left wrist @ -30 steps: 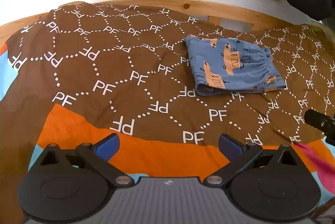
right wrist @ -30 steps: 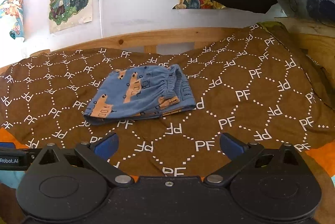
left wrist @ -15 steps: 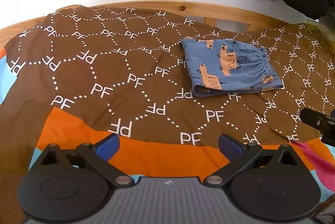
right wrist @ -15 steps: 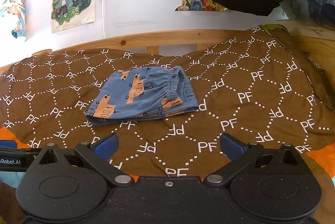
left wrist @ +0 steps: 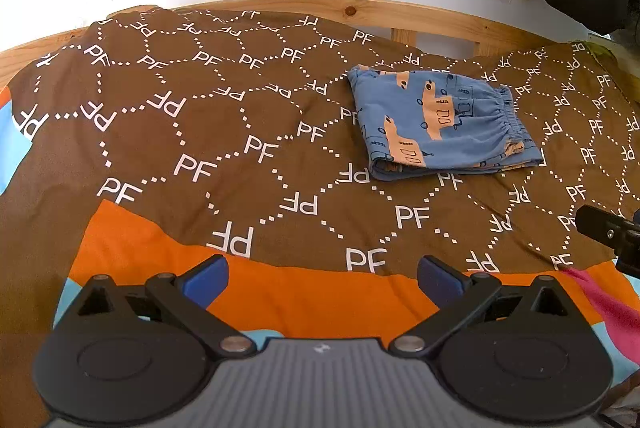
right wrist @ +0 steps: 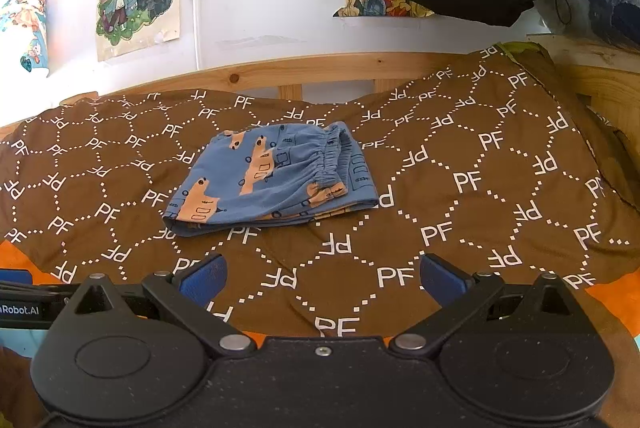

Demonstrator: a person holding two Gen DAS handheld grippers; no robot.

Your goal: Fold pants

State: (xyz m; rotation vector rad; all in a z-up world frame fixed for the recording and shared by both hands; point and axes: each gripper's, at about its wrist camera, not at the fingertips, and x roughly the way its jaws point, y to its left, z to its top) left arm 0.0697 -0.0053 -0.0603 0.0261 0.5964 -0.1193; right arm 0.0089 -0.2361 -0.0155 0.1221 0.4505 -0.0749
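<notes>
Blue child's pants (left wrist: 444, 126) printed with orange vehicles lie folded into a compact rectangle on a brown bedspread (left wrist: 224, 148) patterned with white "PF" letters. The pants sit toward the wooden bed rail (left wrist: 420, 14) at the far edge, elastic waistband on the side away from the left claw. Both claws hang near the bedspread's near edge, well apart from the pants. The left claw (left wrist: 322, 274) has its blue-padded fingers spread wide with nothing between them; the right claw (right wrist: 320, 274) is likewise spread and empty. Judging by the layered bundle, folding looks finished or nearly so. Any next move would likely be only tidying: the lower layer pokes out past the waistband and could be squared up.
</notes>
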